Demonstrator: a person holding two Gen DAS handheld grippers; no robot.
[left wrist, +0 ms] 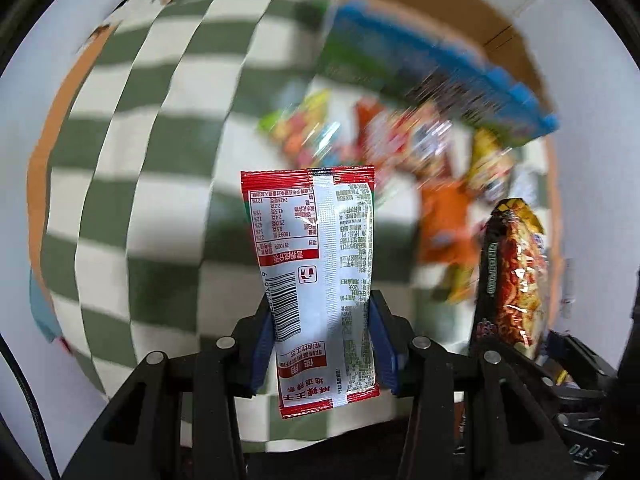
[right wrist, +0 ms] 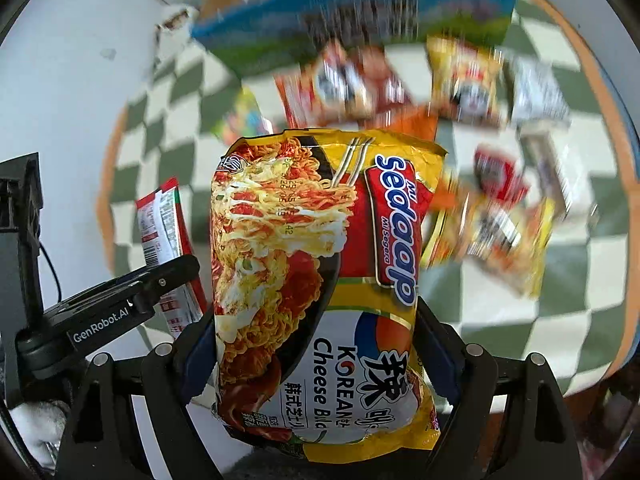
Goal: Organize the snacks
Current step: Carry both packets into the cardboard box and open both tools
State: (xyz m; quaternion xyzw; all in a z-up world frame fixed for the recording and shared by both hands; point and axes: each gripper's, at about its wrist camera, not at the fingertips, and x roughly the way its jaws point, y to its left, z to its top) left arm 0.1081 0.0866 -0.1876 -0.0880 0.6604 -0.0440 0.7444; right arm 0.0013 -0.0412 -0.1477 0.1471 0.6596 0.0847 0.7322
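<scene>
I am holding one packet in each hand, both clear of the surface [left wrist: 120, 160] with its green-and-white checked cloth. The left tongs [left wrist: 324, 344] are squeezed right down on a slim red-and-white sachet [left wrist: 312, 264], the blue pads pinching its lower half while the top stands up in front of the camera. The right tongs [right wrist: 320, 356] are standing much wider, clamped on the sides of a fat yellow noodle pack [right wrist: 320, 272] that is filling the gap between the pads. In the right view the sachet [right wrist: 160, 216] is hanging just beside the noodle pack, on its left, not touching it.

Below, the rest of the snacks [right wrist: 480, 160] are lying loose in a blurred pile on the cloth, with a blue-and-green box [right wrist: 360, 12] at the far edge of it.

I am reading this as the carry step: two picks made, nothing yet sorted. Next I am needing a destination for each packet, and I cannot tell from here where that is. The sachet is limp, so it may swing on the way; the noodle pack is crushable, so I am not tightening further.
</scene>
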